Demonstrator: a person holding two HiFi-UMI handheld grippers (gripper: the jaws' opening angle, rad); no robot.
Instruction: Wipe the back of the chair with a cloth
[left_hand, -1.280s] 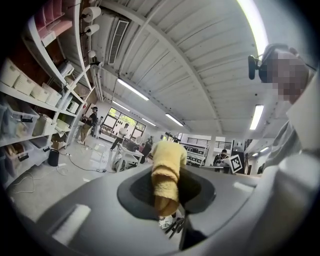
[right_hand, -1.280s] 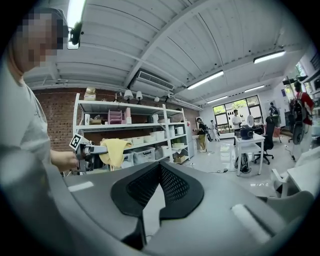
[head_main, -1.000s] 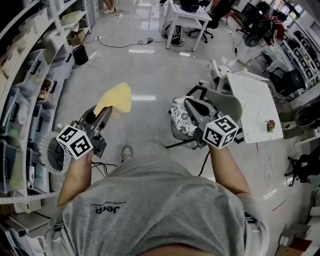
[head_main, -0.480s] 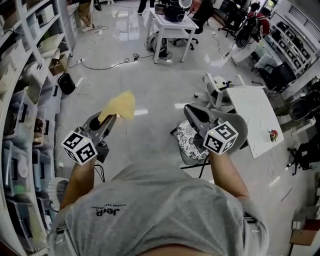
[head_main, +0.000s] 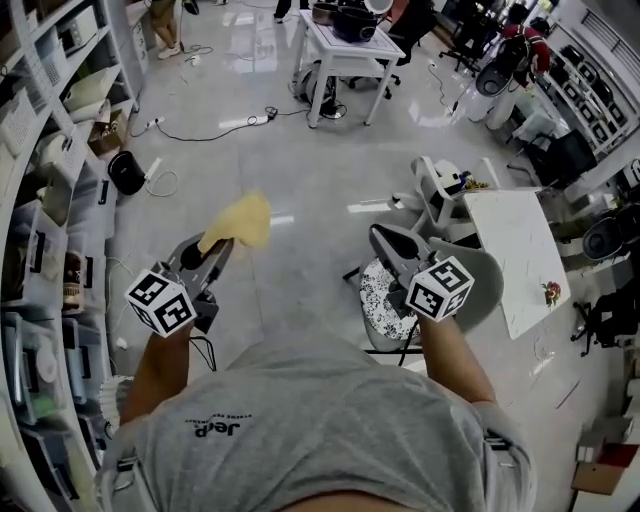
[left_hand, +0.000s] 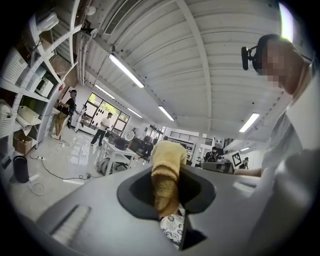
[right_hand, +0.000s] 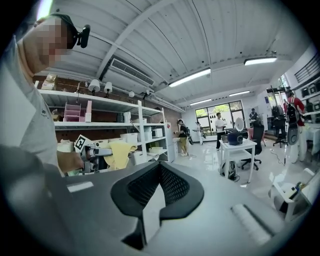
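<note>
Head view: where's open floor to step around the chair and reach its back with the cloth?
Open: the bare floor left of the chair, between it and the shelves, up to the far table. Crowded: the chair's right, where the near table and a small chair stand close.

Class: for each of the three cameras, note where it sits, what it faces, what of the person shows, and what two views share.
Head view: head-mounted, facing down at floor, chair; shirt, forearms show.
Left gripper view: on left gripper, along jaws shut on yellow cloth; torso right.
Right gripper view: on right gripper, toward shelves; torso left.
Both gripper views share that cloth.
</note>
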